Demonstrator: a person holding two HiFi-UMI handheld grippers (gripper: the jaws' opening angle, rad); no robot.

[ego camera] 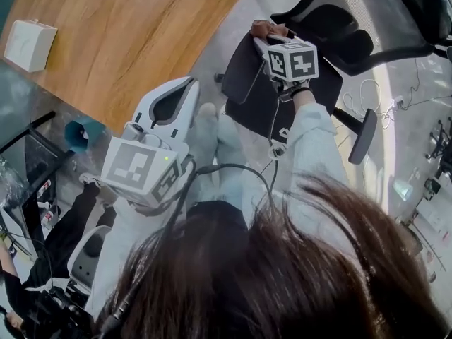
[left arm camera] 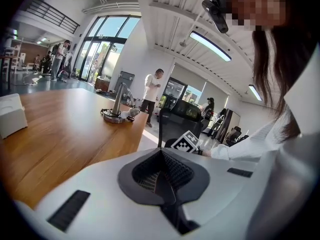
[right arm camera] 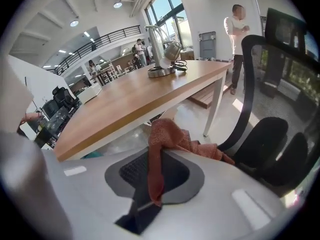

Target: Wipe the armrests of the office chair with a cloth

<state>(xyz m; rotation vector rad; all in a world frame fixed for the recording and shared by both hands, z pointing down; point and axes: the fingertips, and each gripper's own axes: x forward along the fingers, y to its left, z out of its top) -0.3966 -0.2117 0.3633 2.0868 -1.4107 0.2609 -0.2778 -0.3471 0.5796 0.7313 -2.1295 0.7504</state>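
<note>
Well, cloth (right arm camera: 167, 139): was pinched by thin fold in right gripper (right arm camera: 150, 181), jaws closed on it, beside chair (right arm camera: 260, 139).
Left gripper (left arm camera: 162, 176): jaws were shut, empty, by counter (left arm camera: 65, 134).
Risk: fold could slip free when dragged on armrest (ego camera: 364, 136).

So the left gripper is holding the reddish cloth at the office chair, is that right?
Not quite: it is the right gripper holding the reddish cloth at the office chair, as the right gripper view shows.
</note>
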